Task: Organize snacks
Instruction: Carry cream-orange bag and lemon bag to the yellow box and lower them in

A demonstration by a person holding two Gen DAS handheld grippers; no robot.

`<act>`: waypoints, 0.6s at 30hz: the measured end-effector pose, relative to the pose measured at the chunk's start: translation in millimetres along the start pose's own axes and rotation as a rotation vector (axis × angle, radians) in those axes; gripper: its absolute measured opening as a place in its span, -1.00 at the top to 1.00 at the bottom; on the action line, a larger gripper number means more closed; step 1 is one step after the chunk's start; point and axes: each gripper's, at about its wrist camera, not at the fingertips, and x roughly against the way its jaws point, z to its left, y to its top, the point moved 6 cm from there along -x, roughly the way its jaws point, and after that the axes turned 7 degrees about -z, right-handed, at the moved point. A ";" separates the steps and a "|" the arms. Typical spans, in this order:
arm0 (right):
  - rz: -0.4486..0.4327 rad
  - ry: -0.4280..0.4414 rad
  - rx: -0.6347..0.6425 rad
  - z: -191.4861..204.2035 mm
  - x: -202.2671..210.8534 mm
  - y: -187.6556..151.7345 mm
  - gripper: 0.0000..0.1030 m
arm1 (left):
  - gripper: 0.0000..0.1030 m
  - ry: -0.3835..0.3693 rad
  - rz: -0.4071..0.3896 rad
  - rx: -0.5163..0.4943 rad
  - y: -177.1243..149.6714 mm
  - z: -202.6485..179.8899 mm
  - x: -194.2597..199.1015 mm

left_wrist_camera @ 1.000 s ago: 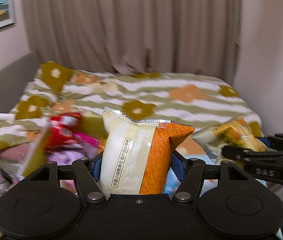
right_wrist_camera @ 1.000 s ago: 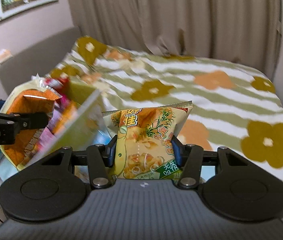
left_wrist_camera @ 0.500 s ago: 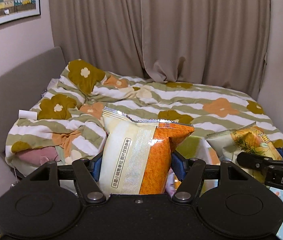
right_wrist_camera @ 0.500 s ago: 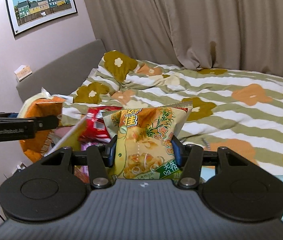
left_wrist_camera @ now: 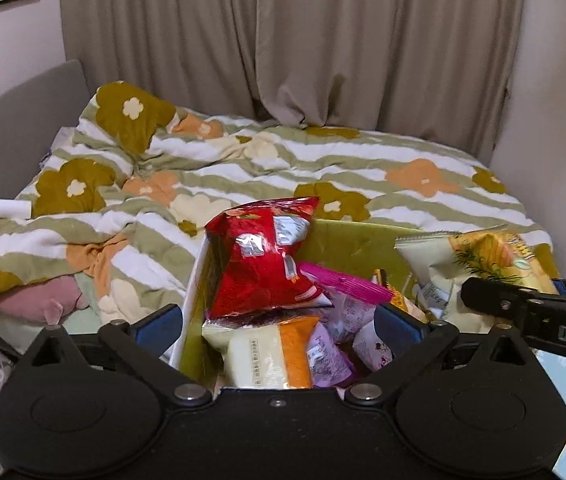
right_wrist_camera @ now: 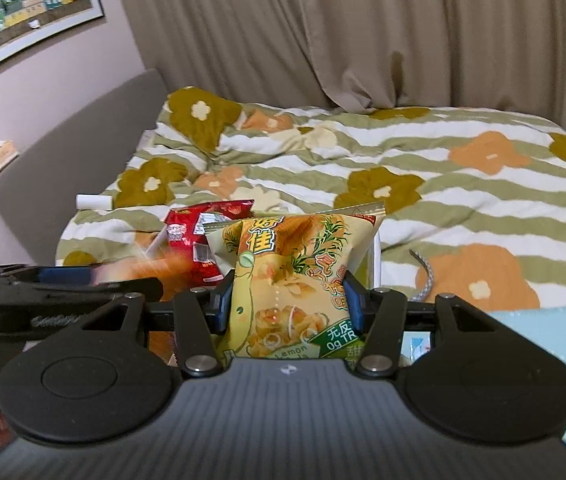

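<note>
My left gripper (left_wrist_camera: 279, 320) hangs over a yellow-green snack box (left_wrist_camera: 194, 276), its jaws opening wide. The orange-and-cream pack (left_wrist_camera: 269, 354) lies loose in the box under them, and neither blue pad touches it. A red bag (left_wrist_camera: 261, 258), a pink pack (left_wrist_camera: 343, 280) and purple packs (left_wrist_camera: 329, 354) fill the box beside it. My right gripper (right_wrist_camera: 287, 300) is shut on a yellow lemon chips bag (right_wrist_camera: 291, 276), held upright just above the box's right side. In the right wrist view the left gripper (right_wrist_camera: 79, 280) shows at the left, with the orange pack (right_wrist_camera: 163, 268) blurred beside it.
The box stands at the near edge of a bed with a striped, flowered duvet (left_wrist_camera: 323, 168). A white tube (left_wrist_camera: 10, 208) lies at the left, by the grey headboard (right_wrist_camera: 63, 140). Curtains hang behind the bed. A pale blue flowered cloth (right_wrist_camera: 555, 352) and a grey cord (right_wrist_camera: 423, 276) lie at the right.
The left jaws have sprung apart and the orange-and-cream pack has dropped from them into the box. Both grippers have swung across to the box, the right still holding the lemon chips bag.
</note>
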 end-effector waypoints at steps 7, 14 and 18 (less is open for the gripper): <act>0.014 -0.032 0.000 4.7 6.0 -7.8 -0.30 | -1.00 -0.005 -0.010 0.018 -9.7 9.0 18.0; -0.014 0.024 0.039 16.8 7.6 5.1 -0.31 | -1.00 0.033 -0.026 0.043 -11.5 16.4 32.0; -0.022 0.047 0.072 23.5 -3.9 13.5 -0.31 | -1.00 0.055 -0.028 0.040 -8.5 17.2 33.1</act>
